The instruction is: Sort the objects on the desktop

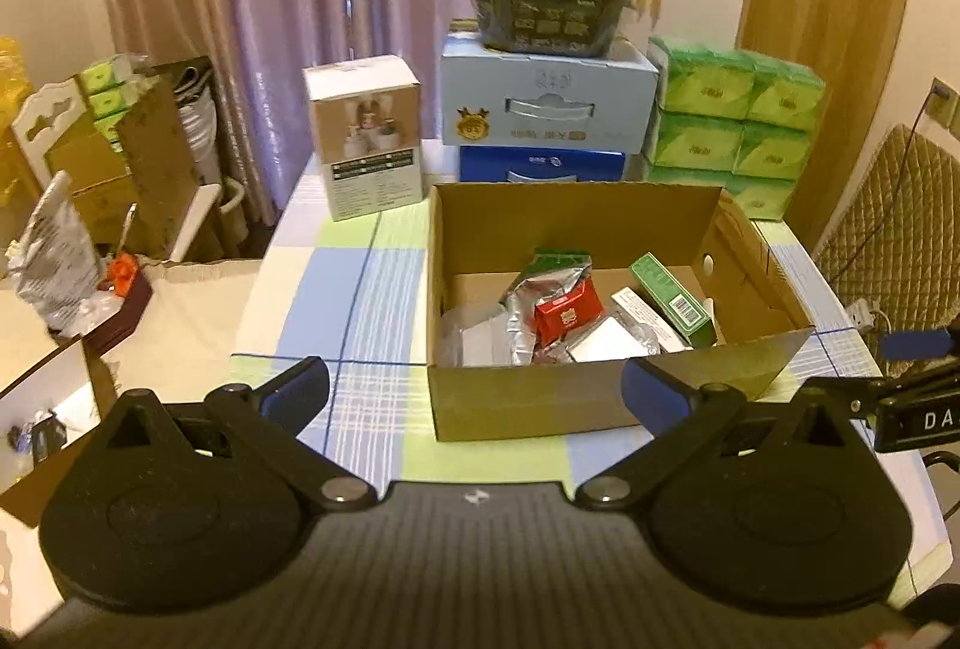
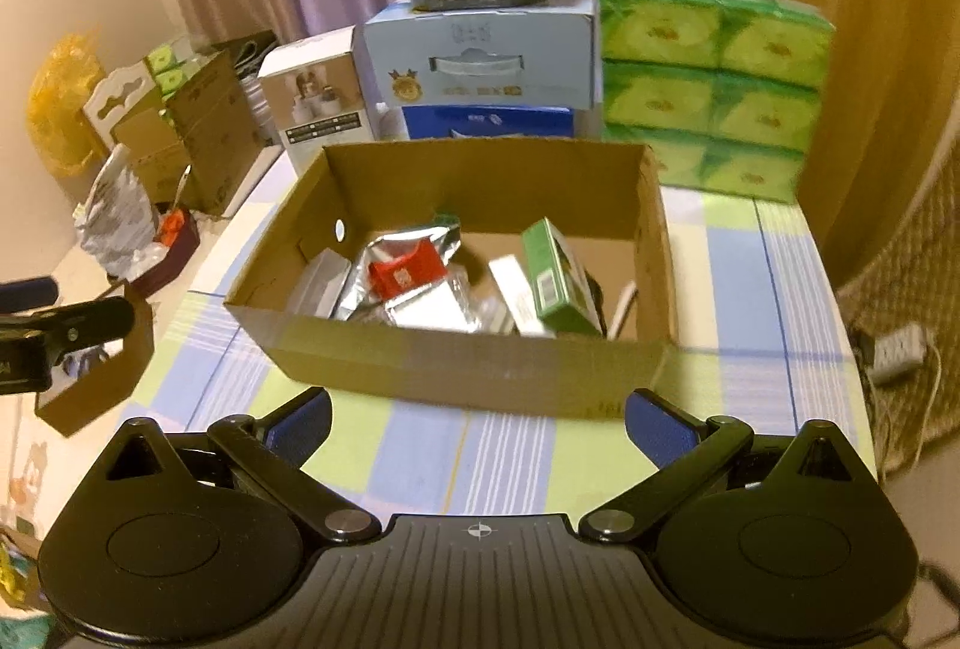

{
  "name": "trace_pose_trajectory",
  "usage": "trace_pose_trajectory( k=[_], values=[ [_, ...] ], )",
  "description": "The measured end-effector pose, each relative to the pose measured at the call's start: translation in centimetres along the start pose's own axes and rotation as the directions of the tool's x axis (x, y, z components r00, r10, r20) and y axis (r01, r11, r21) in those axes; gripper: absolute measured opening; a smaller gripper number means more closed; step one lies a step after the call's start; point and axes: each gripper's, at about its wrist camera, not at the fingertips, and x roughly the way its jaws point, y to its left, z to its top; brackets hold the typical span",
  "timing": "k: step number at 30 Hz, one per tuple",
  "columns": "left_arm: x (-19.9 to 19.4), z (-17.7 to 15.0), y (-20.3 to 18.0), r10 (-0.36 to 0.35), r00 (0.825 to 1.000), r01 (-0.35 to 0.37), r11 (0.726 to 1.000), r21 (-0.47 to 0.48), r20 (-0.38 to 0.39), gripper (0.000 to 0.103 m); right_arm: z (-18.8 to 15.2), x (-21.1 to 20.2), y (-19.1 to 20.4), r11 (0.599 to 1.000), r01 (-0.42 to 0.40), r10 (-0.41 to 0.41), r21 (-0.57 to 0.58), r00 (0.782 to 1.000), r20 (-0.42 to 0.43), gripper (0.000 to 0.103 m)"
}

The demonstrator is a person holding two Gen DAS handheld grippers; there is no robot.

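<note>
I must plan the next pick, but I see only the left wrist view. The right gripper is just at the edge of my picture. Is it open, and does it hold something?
Observer: The right gripper is open and holds nothing. It is above the checked tablecloth, in front of the cardboard box.
Operator: I see one side wall of the box only edge-on. Is there anything on it?
Observer: Yes. The right wrist view shows a small oval hole in that wall.
</note>
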Motion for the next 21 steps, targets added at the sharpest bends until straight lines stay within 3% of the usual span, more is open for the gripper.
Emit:
trace_pose_trajectory(
  k=[4,13,21],
  values=[
    [-2.1,-1.4,-0.4,0.005,1.000,-0.005,1.000,0.016,0.006,0.102,-1.6,-1.5,0.6,0.999,0.017,-0.016,0.033,0.999,-0.031,0.101],
    [-5.8,-4.9,-1.1,0.029,0.999,-0.029,0.999,0.024,0.028,0.102,-5.3,-6.0,1.5,0.998,0.044,-0.044,0.040,0.999,0.000,0.101],
    [-7.4,-8.2,-1.5,-0.008,1.000,0.008,0.999,-0.035,-0.001,0.102,-8.2,-7.5,2.0,0.998,0.068,-0.068,0.009,0.998,-0.016,0.101]
  ],
)
